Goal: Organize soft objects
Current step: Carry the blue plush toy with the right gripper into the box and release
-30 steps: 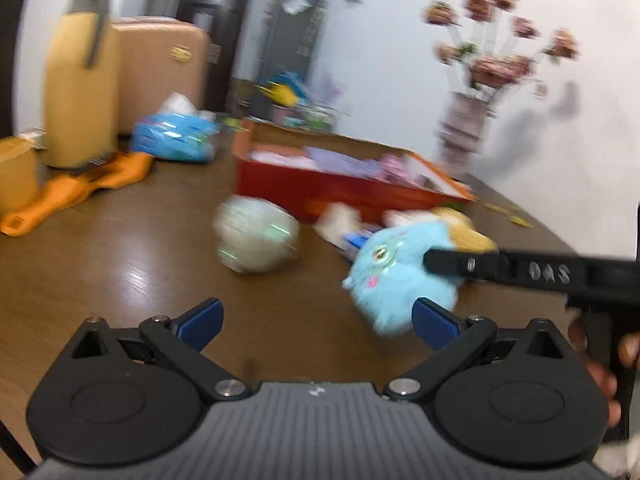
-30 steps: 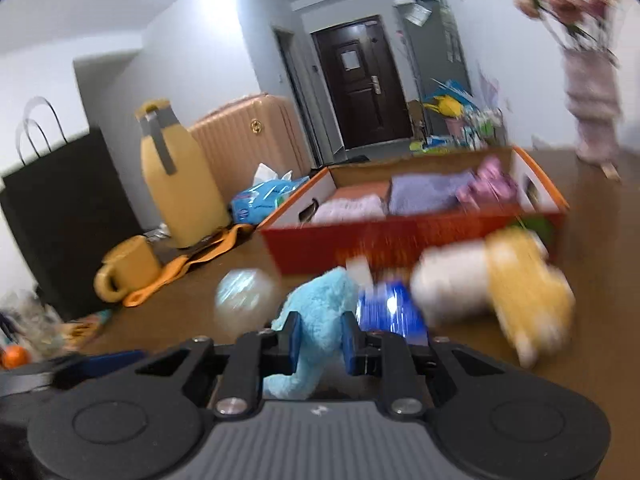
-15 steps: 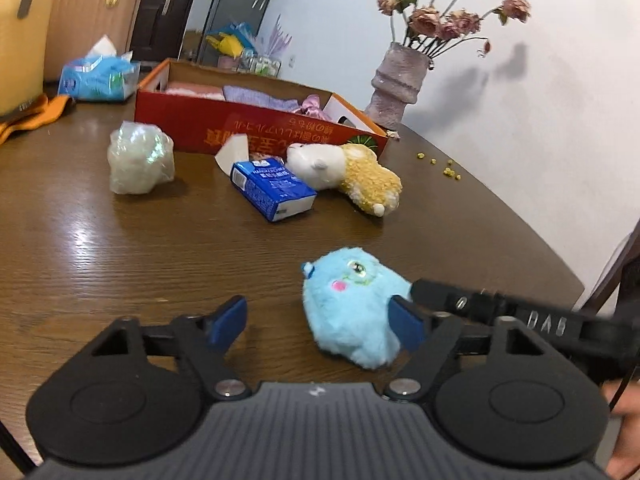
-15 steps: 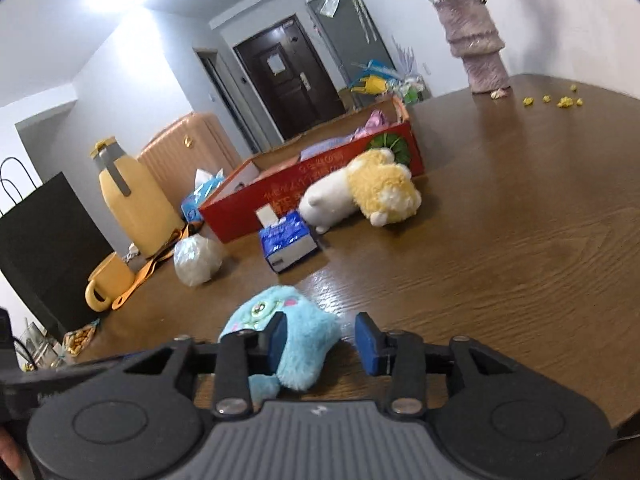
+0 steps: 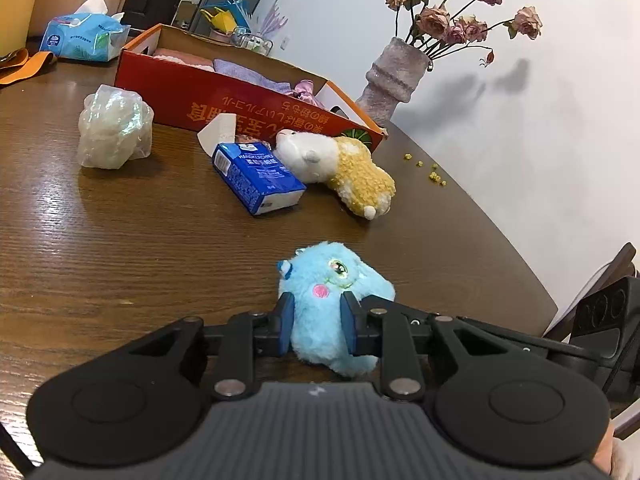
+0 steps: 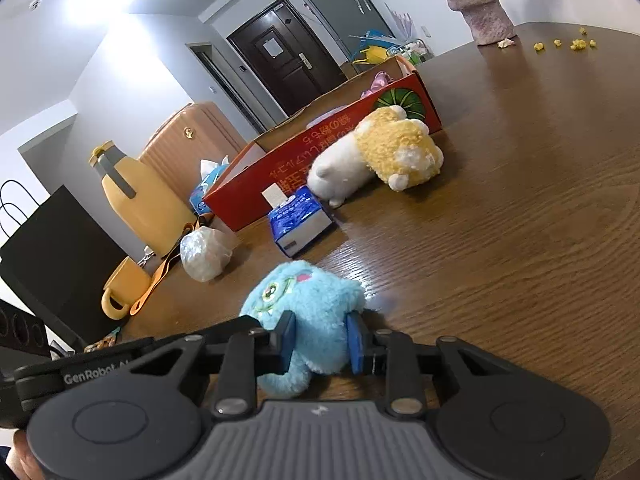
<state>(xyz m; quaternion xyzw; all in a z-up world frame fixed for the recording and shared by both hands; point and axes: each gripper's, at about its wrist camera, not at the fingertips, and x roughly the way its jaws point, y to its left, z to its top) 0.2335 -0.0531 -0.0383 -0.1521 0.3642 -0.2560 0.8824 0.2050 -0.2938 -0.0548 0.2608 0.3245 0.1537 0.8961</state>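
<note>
A fluffy blue plush toy (image 5: 332,280) rests on the brown table, close in front of both cameras. My left gripper (image 5: 317,322) has its jaws closing, and both blue pads press into the toy's lower body. From the other side my right gripper (image 6: 320,340) is closing too, pads dug into the same blue plush toy (image 6: 304,292). Farther back lies a white and yellow plush (image 5: 344,160) against the red cardboard box (image 5: 240,92), which holds folded cloths.
A blue tissue pack (image 5: 260,176) and a plastic-wrapped bundle (image 5: 114,128) lie before the box. A vase of flowers (image 5: 396,76) stands at the back right. A yellow jug (image 6: 136,196), mug (image 6: 124,288) and black bag (image 6: 52,248) crowd the left side.
The blue plush came down from the air onto the table. My left jaws went from wide apart to pressing on it; the right jaws loosened briefly, then squeezed it again.
</note>
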